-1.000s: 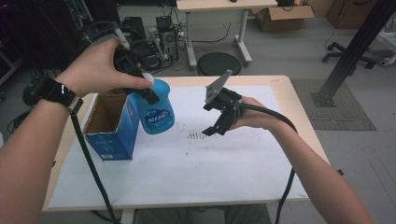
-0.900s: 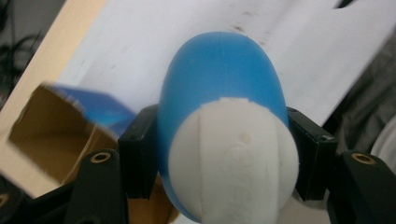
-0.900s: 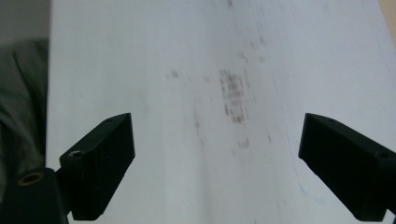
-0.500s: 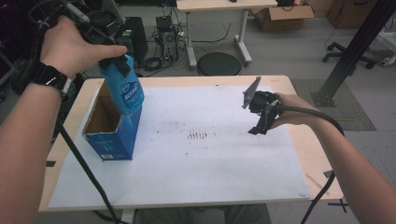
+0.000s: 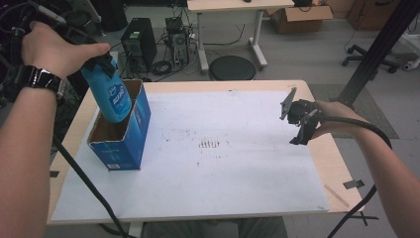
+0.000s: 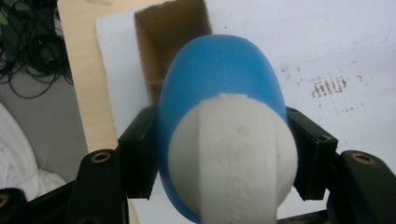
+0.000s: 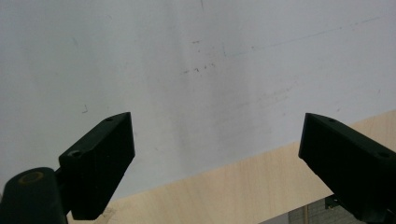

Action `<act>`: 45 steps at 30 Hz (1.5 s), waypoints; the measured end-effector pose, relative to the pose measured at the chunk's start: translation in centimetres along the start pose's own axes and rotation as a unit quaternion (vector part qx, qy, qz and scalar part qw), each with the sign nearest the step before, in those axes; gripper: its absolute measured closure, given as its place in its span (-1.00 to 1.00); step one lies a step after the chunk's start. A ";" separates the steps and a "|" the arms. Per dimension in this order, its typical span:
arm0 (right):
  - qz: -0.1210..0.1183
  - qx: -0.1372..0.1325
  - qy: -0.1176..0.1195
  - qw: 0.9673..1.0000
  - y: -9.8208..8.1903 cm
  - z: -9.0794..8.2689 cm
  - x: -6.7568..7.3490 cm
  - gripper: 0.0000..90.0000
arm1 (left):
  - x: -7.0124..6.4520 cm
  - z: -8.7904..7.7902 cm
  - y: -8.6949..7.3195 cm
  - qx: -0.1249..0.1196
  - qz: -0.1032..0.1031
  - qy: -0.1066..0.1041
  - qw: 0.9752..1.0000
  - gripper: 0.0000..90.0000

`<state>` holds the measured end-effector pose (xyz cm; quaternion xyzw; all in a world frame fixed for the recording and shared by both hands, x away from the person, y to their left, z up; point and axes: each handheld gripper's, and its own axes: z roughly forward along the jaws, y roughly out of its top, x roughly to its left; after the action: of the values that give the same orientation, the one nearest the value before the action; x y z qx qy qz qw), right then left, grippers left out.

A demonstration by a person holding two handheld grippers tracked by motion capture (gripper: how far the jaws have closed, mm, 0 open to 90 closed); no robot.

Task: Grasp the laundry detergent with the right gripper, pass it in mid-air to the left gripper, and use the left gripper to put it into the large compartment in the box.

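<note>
Left gripper (image 5: 101, 62) is clamping its jaws on the blue spray bottle (image 5: 112, 95), holding it tilted over the open blue carton (image 5: 123, 139) at the bench's (image 5: 317, 153) left edge, base just entering; lowering and release remain. Right gripper (image 7: 215, 158) is hovering empty, jaws apart, well clear over the white sheet (image 5: 237, 163); nothing is obstructing.

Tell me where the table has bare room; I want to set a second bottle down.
The white sheet lies bare between the blue box and the right gripper, and along the near edge. It is crowded at the box, where the left gripper holds the blue bottle.
</note>
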<state>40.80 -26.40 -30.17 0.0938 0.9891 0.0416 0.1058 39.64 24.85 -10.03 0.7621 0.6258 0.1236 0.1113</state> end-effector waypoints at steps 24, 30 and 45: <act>0.013 0.004 0.007 1.000 -1.6 0.7 0.1 -0.76 | 2.2 7.5 -2.0 0.043 -0.044 -0.007 0.998 -0.16; 0.011 0.008 0.009 1.000 -1.5 1.1 0.3 -0.76 | 2.4 9.4 -2.6 0.054 -0.050 -0.006 0.997 -0.16; 0.014 0.014 0.011 1.000 -1.6 1.7 0.5 -0.76 | 2.5 13.7 -4.1 0.073 -0.066 -0.014 0.995 -0.16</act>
<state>40.43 -27.75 -32.10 0.1087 0.9892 0.0306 0.0933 40.83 27.88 -24.18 0.7270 0.6802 0.0599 0.0720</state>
